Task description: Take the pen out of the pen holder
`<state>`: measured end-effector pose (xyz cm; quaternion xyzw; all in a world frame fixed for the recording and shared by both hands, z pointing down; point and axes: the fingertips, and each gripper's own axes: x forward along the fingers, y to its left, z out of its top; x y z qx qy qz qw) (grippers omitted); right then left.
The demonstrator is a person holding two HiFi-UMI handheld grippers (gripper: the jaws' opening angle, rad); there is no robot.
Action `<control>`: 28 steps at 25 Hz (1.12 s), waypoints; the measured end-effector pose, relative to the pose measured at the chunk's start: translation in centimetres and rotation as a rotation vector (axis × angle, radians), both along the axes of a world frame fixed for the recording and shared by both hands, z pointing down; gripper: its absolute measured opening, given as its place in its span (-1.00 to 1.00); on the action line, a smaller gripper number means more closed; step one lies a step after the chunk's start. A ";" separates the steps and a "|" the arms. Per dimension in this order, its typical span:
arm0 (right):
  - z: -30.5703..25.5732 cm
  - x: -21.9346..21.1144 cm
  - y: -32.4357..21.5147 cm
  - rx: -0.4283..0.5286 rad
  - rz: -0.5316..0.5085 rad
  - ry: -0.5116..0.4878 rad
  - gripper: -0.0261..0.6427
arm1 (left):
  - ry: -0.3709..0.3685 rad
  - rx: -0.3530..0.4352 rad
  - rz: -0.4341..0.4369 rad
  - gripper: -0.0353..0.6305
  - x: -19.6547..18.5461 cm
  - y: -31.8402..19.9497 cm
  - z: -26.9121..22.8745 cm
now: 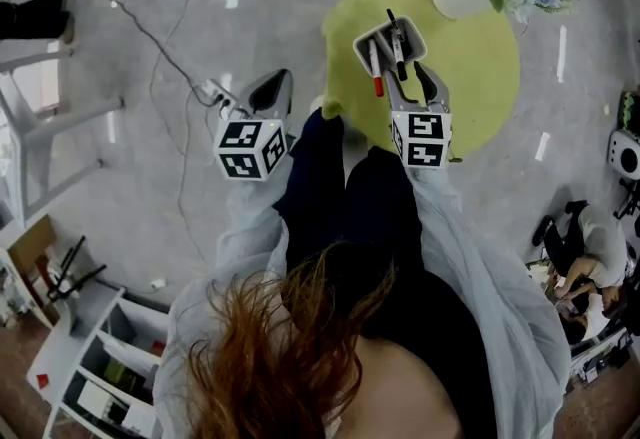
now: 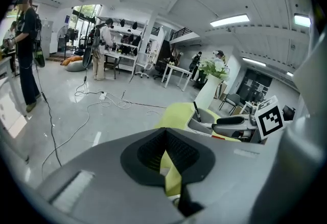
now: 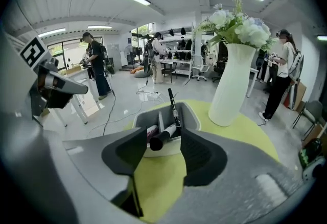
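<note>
The right gripper (image 3: 163, 142) hangs low over the yellow-green table (image 3: 245, 136) with its jaws apart and nothing clamped. The gray pen holder (image 3: 192, 116) stands just ahead of the gap. 3 pens show inside it: a black-capped pen (image 3: 164, 137) leaning out toward the jaws, a slim black pen (image 3: 174, 108) standing nearly upright behind it, and a pen with red print (image 3: 152, 131) in the left compartment. The leaning pen looks the easiest pick, since its cap end already points into the opening. To do the step well, line the jaws up on either side of that cap, well above the holder's rim. Push in only far enough for the pads to cover the barrel, then close on the pen alone. If a pad catches the rim, it would likely drag or tip the holder, which looks light. The pull should follow the pen's own slant, up and back, not straight across. That keeps the upright pen undisturbed and the white vase (image 3: 232, 85) beside the holder clear. The left gripper (image 2: 164, 139) sits off the table's edge with its jaws together on nothing. It could press on the holder's rim to steady it if the pen sticks.
</note>
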<state>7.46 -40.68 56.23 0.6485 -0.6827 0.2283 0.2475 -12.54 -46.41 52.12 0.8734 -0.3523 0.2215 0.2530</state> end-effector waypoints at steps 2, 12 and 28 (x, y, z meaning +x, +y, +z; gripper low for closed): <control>0.5 0.0 0.0 -0.026 0.002 0.051 -0.38 | -0.001 -0.008 0.006 -0.85 -0.2 -0.5 0.2; 1.1 0.7 -0.8 -0.035 0.041 0.098 -0.69 | 0.001 -0.027 0.047 -0.85 0.8 -2.1 1.5; -0.4 1.0 -0.4 -0.009 -0.034 0.086 -0.70 | 0.003 -0.002 0.025 -0.85 1.3 -0.5 0.6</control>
